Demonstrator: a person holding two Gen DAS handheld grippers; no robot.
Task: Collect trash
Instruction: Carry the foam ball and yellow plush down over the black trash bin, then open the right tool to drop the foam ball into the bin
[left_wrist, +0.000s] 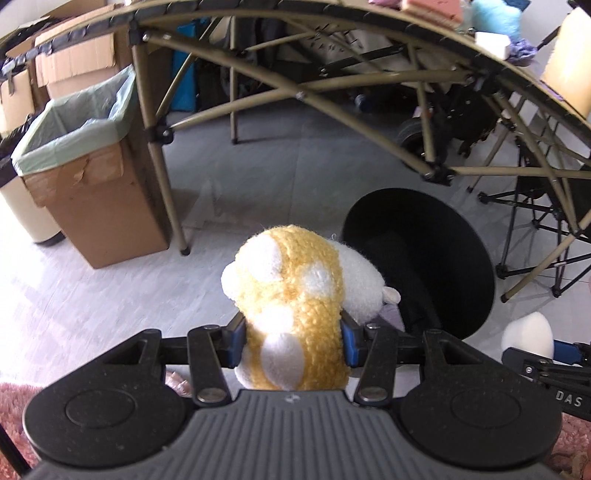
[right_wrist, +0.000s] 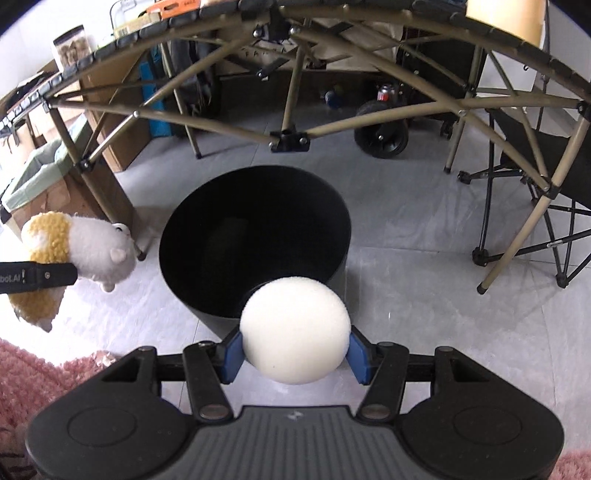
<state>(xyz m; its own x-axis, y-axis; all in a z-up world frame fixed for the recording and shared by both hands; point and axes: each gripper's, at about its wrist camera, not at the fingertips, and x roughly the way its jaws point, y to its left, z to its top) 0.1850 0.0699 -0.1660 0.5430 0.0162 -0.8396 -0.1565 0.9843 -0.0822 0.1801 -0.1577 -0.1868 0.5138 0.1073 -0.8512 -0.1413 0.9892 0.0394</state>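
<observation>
My left gripper (left_wrist: 293, 339) is shut on a yellow and white plush toy (left_wrist: 291, 295) and holds it above the floor, just left of a round black bin (left_wrist: 443, 236). My right gripper (right_wrist: 295, 350) is shut on a white foam ball (right_wrist: 295, 328) and holds it over the near rim of the same black bin (right_wrist: 255, 236). The plush toy (right_wrist: 85, 251) and the left gripper's finger (right_wrist: 40, 277) show at the left of the right wrist view. The ball (left_wrist: 528, 334) shows at the right edge of the left wrist view.
A cardboard box lined with a green bag (left_wrist: 85, 155) stands at the left by a folding table's leg (left_wrist: 166, 184). The table frame (right_wrist: 288, 140) arches overhead. A black folding chair (right_wrist: 535, 192) is on the right. Pink rug (right_wrist: 37, 376) lies near.
</observation>
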